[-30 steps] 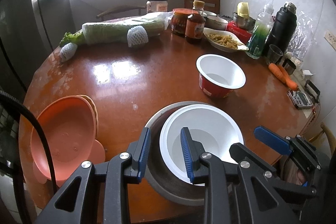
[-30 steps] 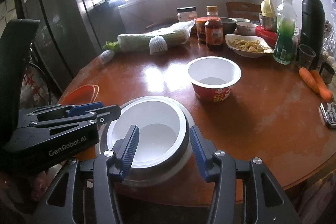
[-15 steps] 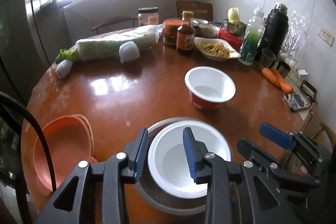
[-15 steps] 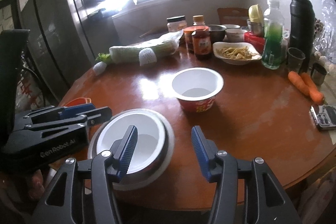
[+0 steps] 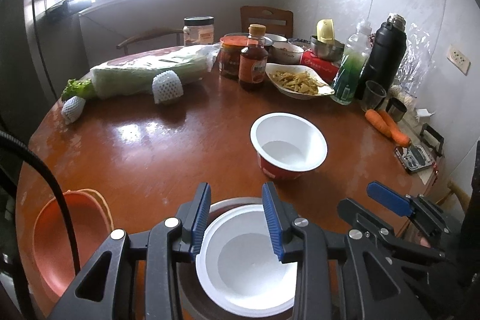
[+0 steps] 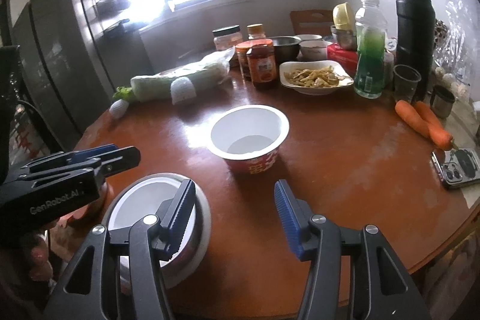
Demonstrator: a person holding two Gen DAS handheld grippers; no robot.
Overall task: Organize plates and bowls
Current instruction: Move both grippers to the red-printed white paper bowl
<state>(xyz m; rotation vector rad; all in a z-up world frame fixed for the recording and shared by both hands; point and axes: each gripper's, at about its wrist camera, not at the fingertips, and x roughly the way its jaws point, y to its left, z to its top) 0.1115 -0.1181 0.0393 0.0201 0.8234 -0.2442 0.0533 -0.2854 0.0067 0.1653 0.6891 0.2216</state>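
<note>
A white bowl (image 5: 249, 266) sits nested in a grey metal bowl (image 5: 192, 290) at the near table edge. My left gripper (image 5: 237, 221) hangs open just above the pair's far rim, with nothing pressed between its blue pads. My right gripper (image 6: 234, 219) is open over bare tabletop; its left finger overlaps the white bowl (image 6: 141, 206) and grey bowl (image 6: 204, 218). A red-and-white paper bowl (image 5: 288, 146) (image 6: 249, 134) stands empty mid-table. Orange plates (image 5: 69, 242) are stacked at the left edge. Each gripper shows in the other's view: the right (image 5: 360, 200), the left (image 6: 120, 156).
The round brown table (image 6: 345, 170) carries wrapped greens (image 5: 150, 71), sauce jars (image 5: 252, 62), a dish of food (image 5: 300, 80), a green bottle (image 6: 369, 62), a black flask (image 6: 414, 20), carrots (image 6: 423, 119) and a phone (image 6: 459, 167). A person's hand holds the left gripper.
Both grippers have drawn back from the nested bowls. The left jaws, which straddled the white bowl's rim, have widened and lifted off it. The right gripper has shifted right of the bowls.
</note>
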